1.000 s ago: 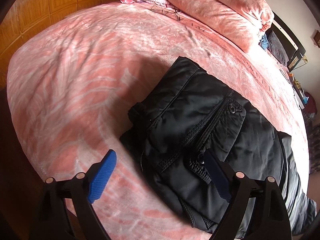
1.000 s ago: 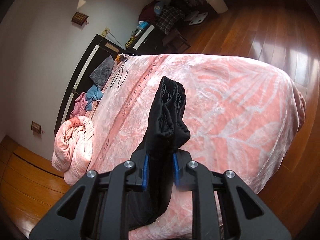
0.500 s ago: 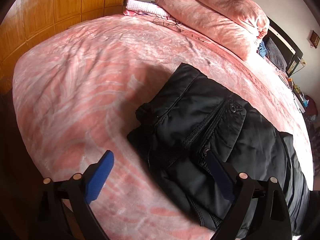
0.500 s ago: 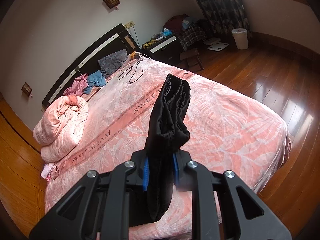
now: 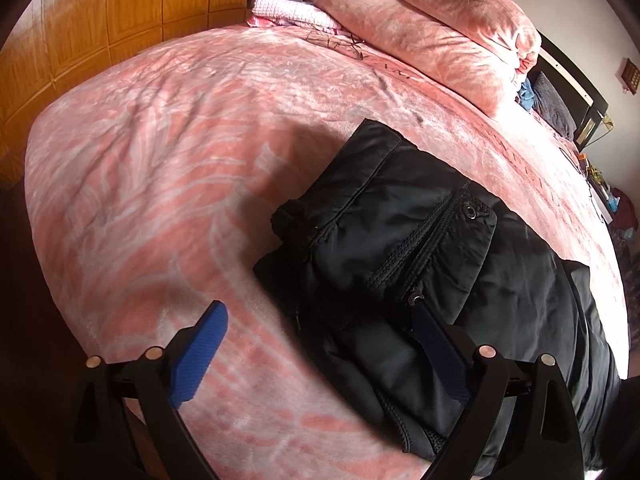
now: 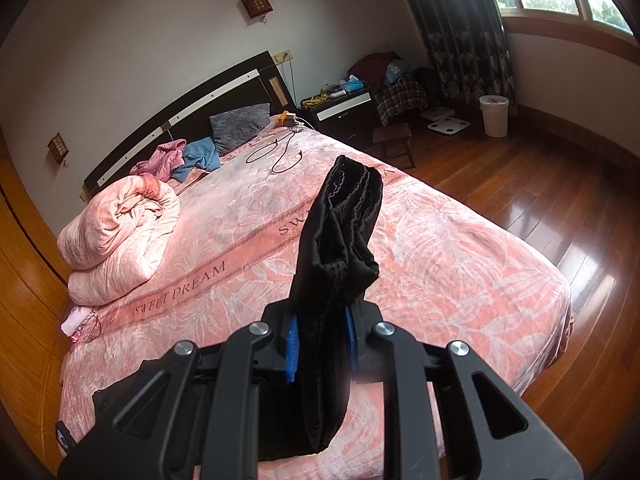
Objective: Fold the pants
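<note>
Black padded pants (image 5: 420, 256) lie on the pink bed (image 5: 160, 168), waist end with zipper and snaps nearest the left wrist view. My left gripper (image 5: 320, 340) hovers open over the waist; its left blue pad hangs above bare blanket and its right pad is over the fabric. In the right wrist view, my right gripper (image 6: 320, 336) is shut on a bunched stretch of the black pants (image 6: 340, 232), which sticks up past the pads with hemmed edges at the top. More black cloth (image 6: 132, 396) drapes down below that gripper.
A rolled pink duvet (image 6: 120, 236) lies at the head of the bed, with a grey pillow (image 6: 240, 124), loose clothes and a black cable (image 6: 280, 152). Wooden wardrobe doors (image 5: 120, 12) stand beyond the bed. A nightstand (image 6: 344, 112) and wood floor (image 6: 560, 200) lie to the right.
My right gripper has risen and rolled with the pants end still clamped, so the room now looks upright. The left gripper stays open over the waist, almost still.
</note>
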